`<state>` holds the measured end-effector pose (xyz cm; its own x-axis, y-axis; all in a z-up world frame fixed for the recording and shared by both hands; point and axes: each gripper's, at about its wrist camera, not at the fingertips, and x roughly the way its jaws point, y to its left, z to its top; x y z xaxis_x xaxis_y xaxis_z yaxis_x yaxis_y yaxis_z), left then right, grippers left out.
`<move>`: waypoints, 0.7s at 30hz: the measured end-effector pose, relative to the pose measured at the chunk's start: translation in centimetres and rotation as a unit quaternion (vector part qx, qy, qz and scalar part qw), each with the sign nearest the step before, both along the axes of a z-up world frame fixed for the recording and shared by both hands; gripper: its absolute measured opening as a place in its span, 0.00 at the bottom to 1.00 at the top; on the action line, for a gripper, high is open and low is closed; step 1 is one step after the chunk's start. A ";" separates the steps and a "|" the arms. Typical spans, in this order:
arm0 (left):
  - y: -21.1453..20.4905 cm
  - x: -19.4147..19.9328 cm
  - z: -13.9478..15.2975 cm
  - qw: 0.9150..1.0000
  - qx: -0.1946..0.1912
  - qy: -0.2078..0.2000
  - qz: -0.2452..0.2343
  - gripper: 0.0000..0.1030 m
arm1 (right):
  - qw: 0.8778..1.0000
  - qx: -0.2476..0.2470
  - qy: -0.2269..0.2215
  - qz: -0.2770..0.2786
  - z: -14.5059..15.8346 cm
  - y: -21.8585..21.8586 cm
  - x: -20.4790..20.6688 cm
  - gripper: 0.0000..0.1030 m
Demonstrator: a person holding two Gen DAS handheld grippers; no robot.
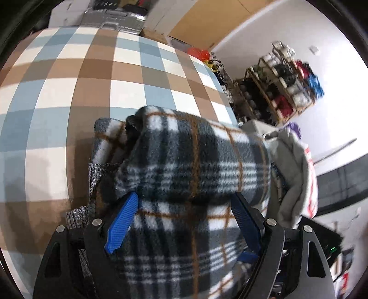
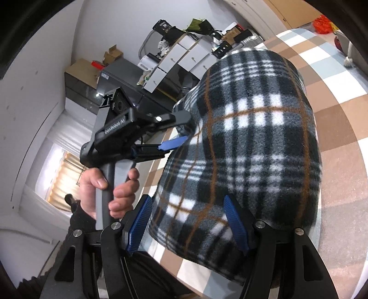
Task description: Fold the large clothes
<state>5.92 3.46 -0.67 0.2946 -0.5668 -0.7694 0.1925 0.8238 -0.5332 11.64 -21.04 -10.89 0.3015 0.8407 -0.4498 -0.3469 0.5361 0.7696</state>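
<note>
A folded black, white and brown plaid fleece garment [image 1: 188, 170] is held in a thick bundle above the checked tablecloth [image 1: 69, 96]. My left gripper [image 1: 184, 202] has its blue pads on either side of the bundle, jaws wide and pressed on it. The fleece [image 2: 248, 142] also fills the right wrist view, where my right gripper [image 2: 187, 207] clasps its near end between blue pads. The left gripper [image 2: 177, 128] and the hand holding it show at the bundle's far side. A grey knit piece [image 1: 94, 174] lies under the fleece.
A pile of grey and white clothes [image 1: 296, 174] sits at the table's right edge. A wooden shoe rack [image 1: 283, 89] stands by the wall. A metal case [image 1: 112, 18] is beyond the table. Cabinets and boxes [image 2: 174, 59] stand behind the left gripper.
</note>
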 end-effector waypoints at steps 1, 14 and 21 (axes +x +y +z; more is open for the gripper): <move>-0.1 -0.1 -0.1 1.000 0.001 -0.002 0.001 0.76 | 1.000 -0.002 -0.002 0.000 0.0 0.1 0.0 0.64; 2.1 -5.6 3.7 0.993 0.074 -0.079 0.037 0.77 | 0.990 -0.025 -0.107 -0.088 4.4 -2.2 -3.5 0.91; 2.1 -7.9 4.6 0.971 0.163 -0.162 0.068 0.77 | 0.974 -0.071 -0.155 -0.150 5.4 -2.6 -5.0 0.97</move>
